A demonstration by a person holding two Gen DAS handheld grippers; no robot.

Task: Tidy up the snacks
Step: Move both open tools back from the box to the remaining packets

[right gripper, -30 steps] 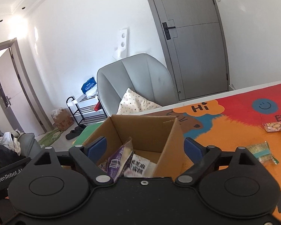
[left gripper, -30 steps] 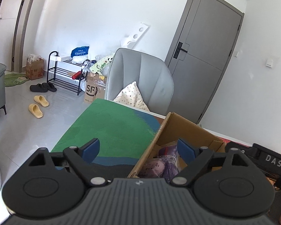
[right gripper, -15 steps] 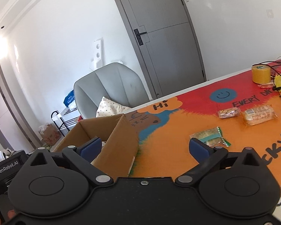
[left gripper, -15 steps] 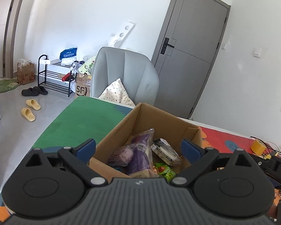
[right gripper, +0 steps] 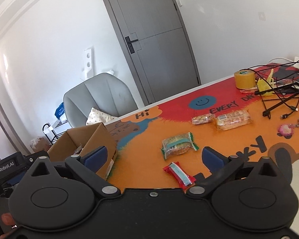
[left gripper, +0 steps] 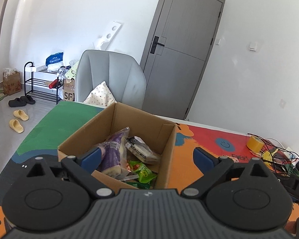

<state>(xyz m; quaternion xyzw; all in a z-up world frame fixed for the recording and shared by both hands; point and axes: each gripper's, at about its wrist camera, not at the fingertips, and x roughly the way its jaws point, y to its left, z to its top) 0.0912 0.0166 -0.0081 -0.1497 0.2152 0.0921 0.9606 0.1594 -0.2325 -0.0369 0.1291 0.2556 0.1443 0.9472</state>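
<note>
Cardboard box [left gripper: 117, 131] on the colourful table mat [right gripper: 141, 159], holding a purple packet [left gripper: 114, 153], a white packet [left gripper: 141, 149] and green packets [left gripper: 143, 171]. Beside it on the mat lie a green-edged cracker pack [right gripper: 178, 145], a red bar [right gripper: 179, 174] and two clear biscuit packs [right gripper: 233, 119]. Left gripper [left gripper: 147, 157] and right gripper [right gripper: 153, 157]: jaws spread wide, both empty.

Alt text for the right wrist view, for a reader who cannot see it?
The open, empty right gripper hovers over an orange table mat with four wrapped snacks lying loose, the nearest a red bar. A cardboard box stands at left, cables at far right.
</note>
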